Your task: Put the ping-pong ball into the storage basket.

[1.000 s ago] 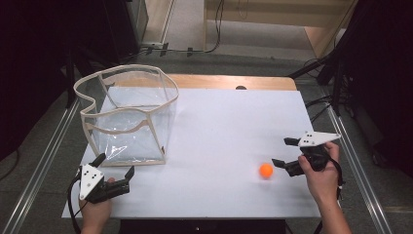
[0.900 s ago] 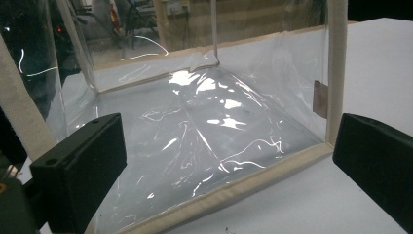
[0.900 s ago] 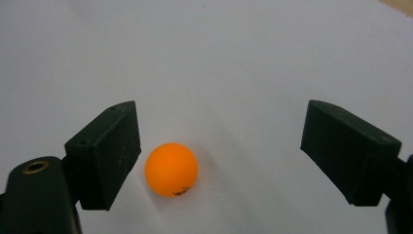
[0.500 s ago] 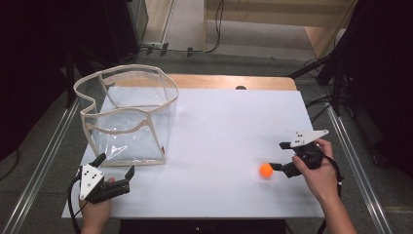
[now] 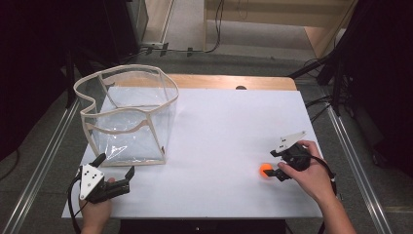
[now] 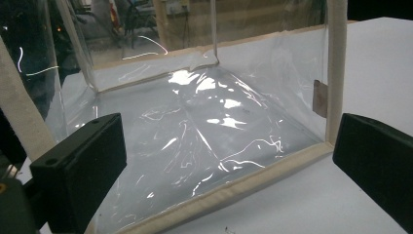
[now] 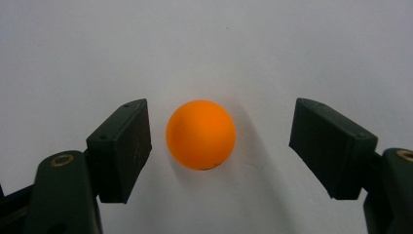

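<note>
Jaws of our right gripper (image 7: 219,146) have just been closing around the orange ball (image 7: 200,134) at the table's (image 5: 219,122) near right, not yet touching, while our left gripper (image 6: 229,161) waits spread before the clear bag (image 5: 126,117).

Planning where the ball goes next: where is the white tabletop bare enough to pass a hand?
The widest bare patch of the white tabletop lies between the clear bag and the orange ball. It is tight at the near left corner, where the left gripper sits against the bag.
</note>
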